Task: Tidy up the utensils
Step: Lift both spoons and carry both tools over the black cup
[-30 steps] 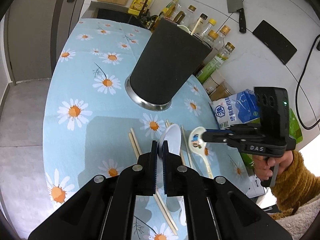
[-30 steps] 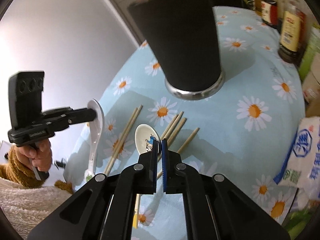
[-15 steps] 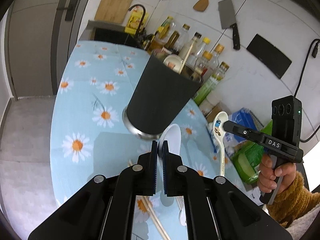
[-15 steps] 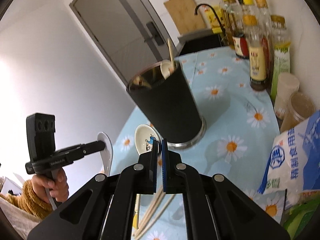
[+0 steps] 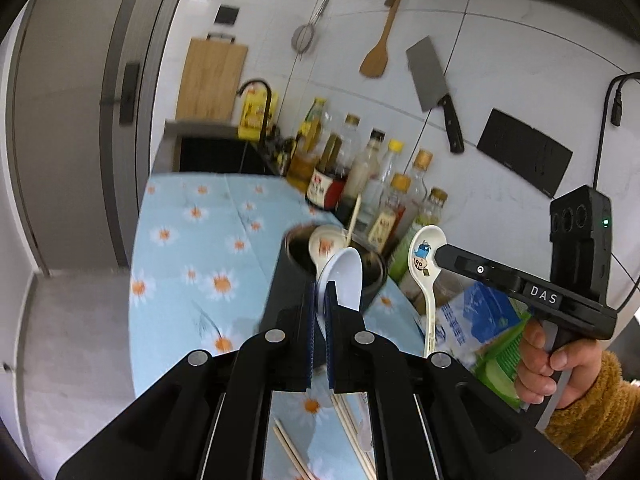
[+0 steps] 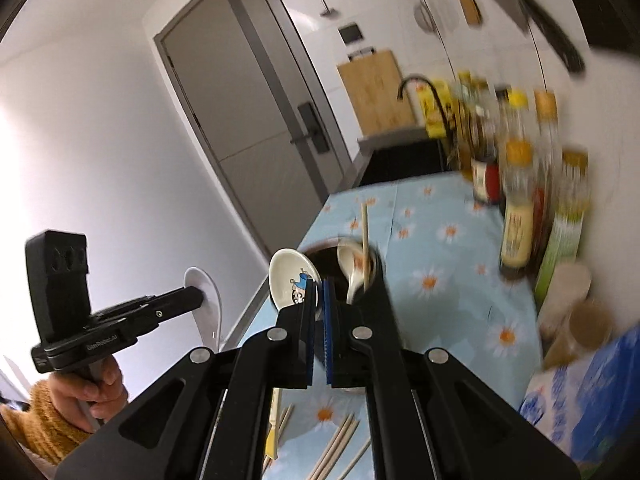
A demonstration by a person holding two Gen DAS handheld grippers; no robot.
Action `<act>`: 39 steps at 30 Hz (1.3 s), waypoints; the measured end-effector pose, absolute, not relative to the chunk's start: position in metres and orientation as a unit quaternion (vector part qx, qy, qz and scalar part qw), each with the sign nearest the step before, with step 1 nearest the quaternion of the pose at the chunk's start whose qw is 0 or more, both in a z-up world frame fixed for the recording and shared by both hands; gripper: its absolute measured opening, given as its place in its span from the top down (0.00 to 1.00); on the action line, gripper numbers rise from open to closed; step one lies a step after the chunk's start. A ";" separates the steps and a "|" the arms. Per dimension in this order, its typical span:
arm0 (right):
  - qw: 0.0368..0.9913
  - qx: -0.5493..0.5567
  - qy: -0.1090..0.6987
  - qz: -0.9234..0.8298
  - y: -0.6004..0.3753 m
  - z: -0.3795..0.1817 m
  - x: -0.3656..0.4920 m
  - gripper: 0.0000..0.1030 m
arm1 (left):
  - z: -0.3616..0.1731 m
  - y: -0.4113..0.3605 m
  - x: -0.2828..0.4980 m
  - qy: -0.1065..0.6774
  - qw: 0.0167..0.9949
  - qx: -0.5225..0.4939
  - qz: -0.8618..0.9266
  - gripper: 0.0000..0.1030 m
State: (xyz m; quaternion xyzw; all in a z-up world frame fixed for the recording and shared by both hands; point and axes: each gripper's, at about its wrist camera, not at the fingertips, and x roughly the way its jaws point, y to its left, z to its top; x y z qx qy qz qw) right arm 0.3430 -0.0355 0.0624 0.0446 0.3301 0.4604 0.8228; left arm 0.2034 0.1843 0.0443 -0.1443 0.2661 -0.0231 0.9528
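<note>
Both spoons have risen off the tabletop (image 5: 192, 248): our left hand-held gripper (image 5: 319, 300) clamps the plain white spoon (image 5: 344, 276), our right hand-held gripper (image 6: 319, 300) the cartoon-printed spoon (image 6: 290, 280), level with the black utensil holder (image 5: 292, 280).

My left hand-held gripper (image 5: 319, 322) points forward and slightly down, jaws clamped tight on a plain white spoon (image 5: 343, 280). At about three o'clock from it, my right hand-held gripper (image 5: 438, 255) pinches a cartoon-printed spoon (image 5: 425, 264), my right hand (image 5: 548, 364) curled round its pistol grip, mustard sleeve (image 5: 592, 416) at the wrist. From the right camera, my left hand (image 6: 90, 394) grips its handle at eight o'clock.
</note>
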 end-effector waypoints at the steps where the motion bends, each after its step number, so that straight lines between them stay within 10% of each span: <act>1: 0.830 0.039 0.317 0.457 -0.033 0.070 0.344 0.96 | 0.049 0.185 0.206 0.262 0.955 -0.141 -0.023 0.97; 23: 0.905 0.065 0.174 0.383 -0.007 0.138 0.386 0.96 | 0.116 0.187 0.265 0.160 0.985 -0.065 0.025 0.97; 39: 0.901 0.058 0.240 0.357 0.015 0.074 0.409 0.96 | 0.069 0.186 0.298 0.194 0.978 -0.071 0.022 0.97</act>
